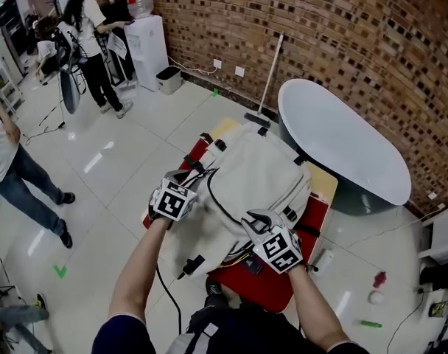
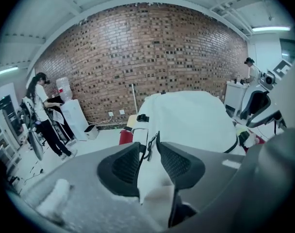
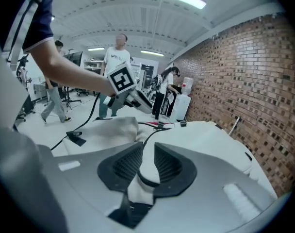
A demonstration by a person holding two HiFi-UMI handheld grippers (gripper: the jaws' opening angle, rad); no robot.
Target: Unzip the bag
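A cream backpack (image 1: pixel 261 175) with black zip lines lies on a red-topped stand (image 1: pixel 283 290). My left gripper (image 1: pixel 198 192) is at the bag's left edge. In the left gripper view its jaws (image 2: pixel 148 153) stand open, with bag fabric (image 2: pixel 191 115) and a black zip pull (image 2: pixel 150 141) lying between the pads. My right gripper (image 1: pixel 257 221) is at the bag's near side. In the right gripper view its jaws (image 3: pixel 148 150) pinch a fold of cream fabric (image 3: pixel 205 135) edged with black piping.
A white oval tub (image 1: pixel 342 142) stands behind the bag against the brick wall, with a broom (image 1: pixel 268 80) leaning beside it. People stand at the left (image 1: pixel 91 50) and far left (image 1: pixel 10 168). A black cable (image 1: pixel 169 293) hangs under my left arm.
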